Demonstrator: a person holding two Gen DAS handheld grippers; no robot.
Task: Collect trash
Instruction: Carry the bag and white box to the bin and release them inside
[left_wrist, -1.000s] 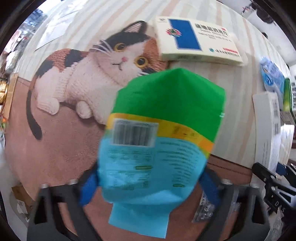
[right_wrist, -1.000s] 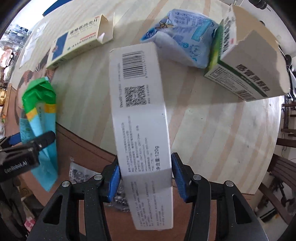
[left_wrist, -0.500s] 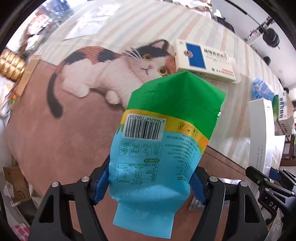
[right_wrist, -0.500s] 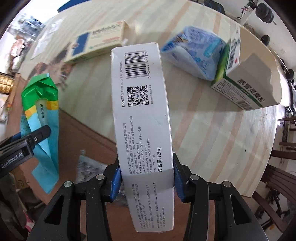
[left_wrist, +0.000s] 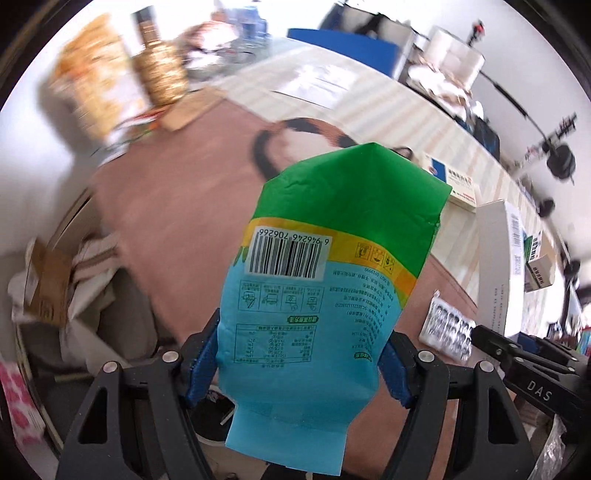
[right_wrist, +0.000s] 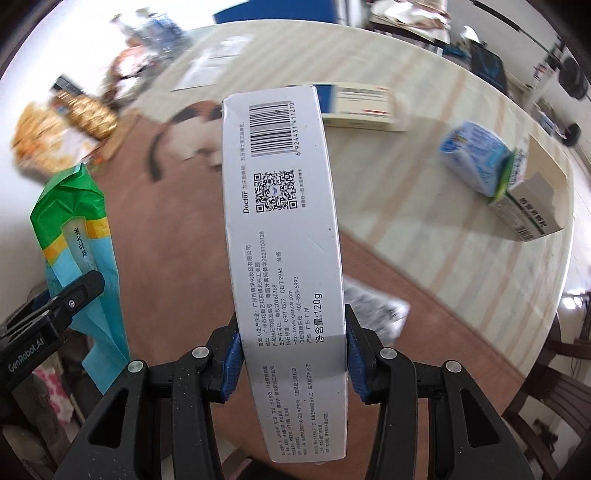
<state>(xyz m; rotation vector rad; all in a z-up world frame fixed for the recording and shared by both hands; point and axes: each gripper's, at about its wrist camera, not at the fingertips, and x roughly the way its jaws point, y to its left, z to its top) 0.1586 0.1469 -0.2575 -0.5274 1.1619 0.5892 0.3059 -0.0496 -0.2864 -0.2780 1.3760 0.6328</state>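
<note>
My left gripper (left_wrist: 295, 365) is shut on a green, yellow and blue snack bag (left_wrist: 332, 258) and holds it above the table's near edge. The bag also shows at the left of the right wrist view (right_wrist: 77, 236). My right gripper (right_wrist: 293, 354) is shut on a long white toothpaste box (right_wrist: 284, 229) with a barcode and QR code, held upright above the table. That box shows at the right of the left wrist view (left_wrist: 498, 266). A silver blister pack (left_wrist: 447, 328) lies on the brown mat near the edge.
On the striped table lie a white and blue medicine box (right_wrist: 362, 107), a blue crumpled packet (right_wrist: 476, 158) and a torn green and white carton (right_wrist: 532, 203). A cat-print mat (left_wrist: 184, 206) covers the near part. Cardboard and paper sit in a bin (left_wrist: 66, 295) down left.
Both grippers have pulled back and swung left with their loads. The view now takes in the table's left edge, the clutter beyond it and the bin below.
</note>
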